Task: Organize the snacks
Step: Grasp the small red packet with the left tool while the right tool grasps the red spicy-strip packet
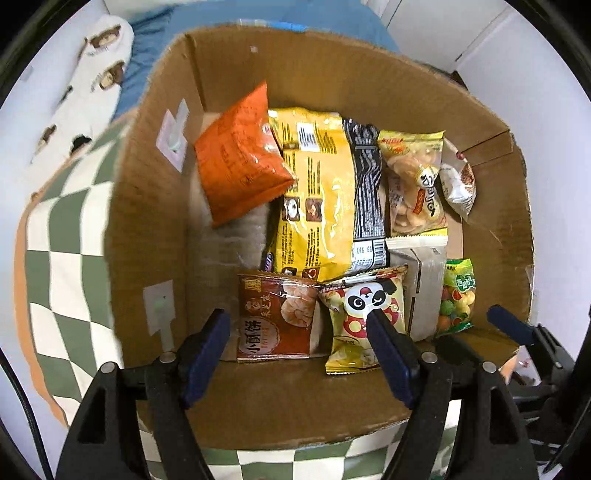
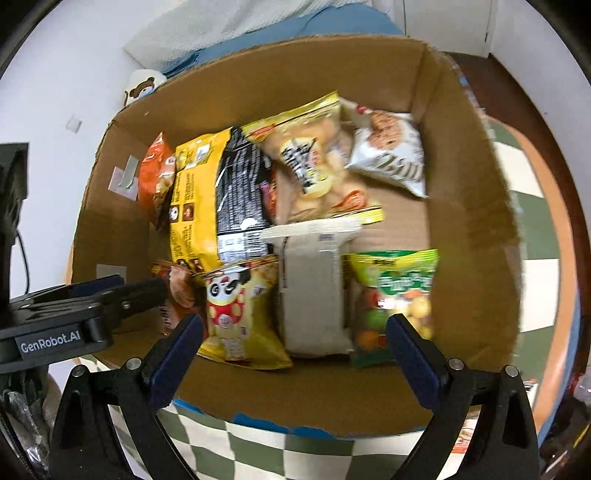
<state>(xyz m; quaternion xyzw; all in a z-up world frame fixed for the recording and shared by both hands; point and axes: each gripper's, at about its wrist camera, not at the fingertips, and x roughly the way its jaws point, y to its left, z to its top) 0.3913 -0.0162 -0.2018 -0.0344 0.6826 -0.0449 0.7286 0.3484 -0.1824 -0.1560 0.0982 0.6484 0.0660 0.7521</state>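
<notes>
- The box [image 1: 325, 70] stands on a green-and-white checked cloth [image 1: 70, 266]; its brown walls rise on all sides of the snacks.
- Left gripper [image 1: 299, 332] points down into the box, jaws apart and holding nothing; its blue pads [image 1: 207, 354] straddle the near row.
- Between those pads lie the brown pastry pack [image 1: 277, 317] and the panda pack [image 1: 364, 314]; the right-hand pad overlaps the panda pack's edge, whether touching I cannot tell.
- Right gripper [image 2: 291, 343] hangs over the near wall, jaws spread wide and empty.
- Between its fingers sit the panda pack [image 2: 240, 314], a white box [image 2: 314, 295] and the green candy bag [image 2: 395, 291], side by side in the near row.
- Behind them, a big yellow bag [image 1: 314, 192] leans beside a black pack [image 1: 364, 192].
- An orange pack [image 1: 240, 155] rests tilted against the left wall, its corner over the yellow bag.
- A clear biscuit bag [image 1: 415, 184] lies right of the black pack; a white cookie pack [image 1: 460, 184] stands tilted in the far right corner.
- Tape patches [image 1: 173, 136] cling to the left wall's inside.
- In the right wrist view, the left gripper's black body [image 2: 74, 314] reaches in over the left wall, covering part of the brown pack.
- Bare cardboard floor [image 1: 295, 391] shows along the near wall.
- Outside: a bear-print cloth [image 1: 92, 85] and blue fabric [image 1: 159, 33] beyond the far wall.
</notes>
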